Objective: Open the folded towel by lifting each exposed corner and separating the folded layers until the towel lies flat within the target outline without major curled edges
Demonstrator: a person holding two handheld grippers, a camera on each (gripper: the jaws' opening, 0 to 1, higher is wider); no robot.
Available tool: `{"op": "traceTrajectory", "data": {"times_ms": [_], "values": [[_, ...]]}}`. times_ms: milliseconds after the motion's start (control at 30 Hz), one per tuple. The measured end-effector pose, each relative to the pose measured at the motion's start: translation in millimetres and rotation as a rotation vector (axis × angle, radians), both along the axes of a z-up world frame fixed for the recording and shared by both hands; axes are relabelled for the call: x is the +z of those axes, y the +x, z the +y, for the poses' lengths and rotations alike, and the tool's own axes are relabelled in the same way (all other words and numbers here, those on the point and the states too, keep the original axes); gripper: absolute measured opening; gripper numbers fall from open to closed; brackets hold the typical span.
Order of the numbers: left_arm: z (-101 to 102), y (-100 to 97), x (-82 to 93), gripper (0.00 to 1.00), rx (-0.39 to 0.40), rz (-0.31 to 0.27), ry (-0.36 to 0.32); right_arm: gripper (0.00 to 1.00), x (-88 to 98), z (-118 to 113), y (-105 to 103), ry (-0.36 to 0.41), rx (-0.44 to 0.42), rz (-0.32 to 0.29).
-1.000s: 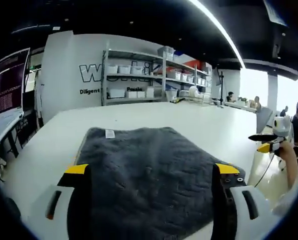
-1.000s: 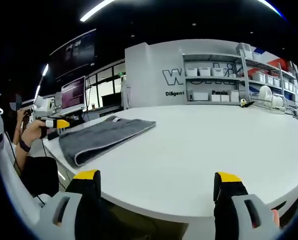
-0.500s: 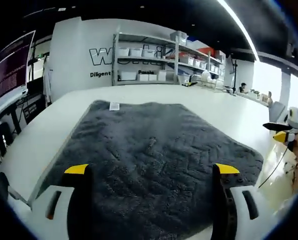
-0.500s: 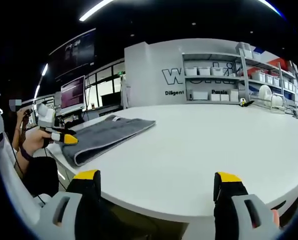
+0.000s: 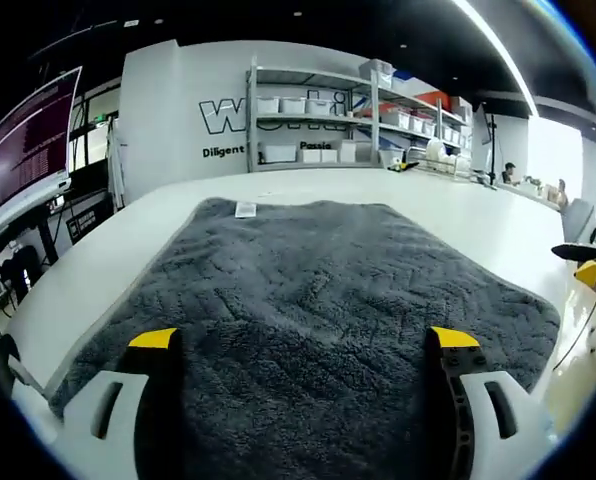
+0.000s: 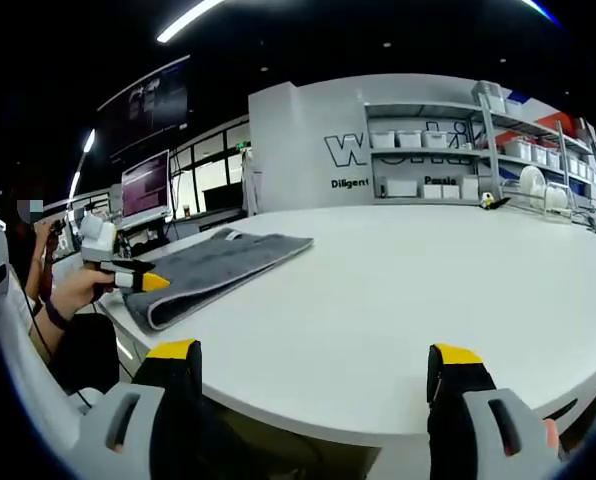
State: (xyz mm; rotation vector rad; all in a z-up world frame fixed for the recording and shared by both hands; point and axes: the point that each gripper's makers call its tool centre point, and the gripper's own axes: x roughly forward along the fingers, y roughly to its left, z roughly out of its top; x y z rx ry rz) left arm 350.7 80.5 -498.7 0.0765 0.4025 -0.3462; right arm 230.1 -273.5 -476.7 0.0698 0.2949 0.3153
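My left claw hangs low over the near edge of the towel, its jaws spread wide with nothing between them, and the near hem of the cloth is cut off behind them, so I cannot tell how the closest corners lie. In the right claw's view the left claw is small and far off at the counter's corner, a hand wrapped around it; whether its yellow tips touch the fabric there is too small to make out.

The towel sits at one end of the white counter, close to the edge and corner, and well apart from my right claw, which is also spread wide and holds nothing, out past the counter's near edge. A stretch of bare counter lies between them.

Behind the counter stands a white wall with dark lettering, partly hidden by a metal shelf rack carrying white bins. A monitor glows off the counter's far side.

The towel is dark grey, plush, with a zigzag pile. It is folded, the layered edge showing as a thick rounded lip in the right claw's view. A small white label lies at its far edge.
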Motion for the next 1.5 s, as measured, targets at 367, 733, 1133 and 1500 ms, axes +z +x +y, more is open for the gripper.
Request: {"op": "traceTrajectory", "data": {"times_ms": [367, 733, 1133, 1500], "values": [[-28, 30.4, -0.3, 0.98, -0.226, 0.022, 0.009, 0.96, -1.7, 4, 2, -0.001, 0.010, 0.004], [-104, 60.8, 0.0, 0.96, -0.553, 0.040, 0.028, 0.96, 2.7, -2, -3, -0.013, -0.006, -0.004], [-184, 89.2, 0.9, 0.96, -0.810, 0.038, 0.028, 0.96, 2.9, -18, -9, -0.024, -0.042, 0.005], [-278, 95.0, 1.4, 0.94, -1.043, 0.037, 0.040, 0.96, 1.8, -43, -26, -0.027, -0.099, 0.013]]}}
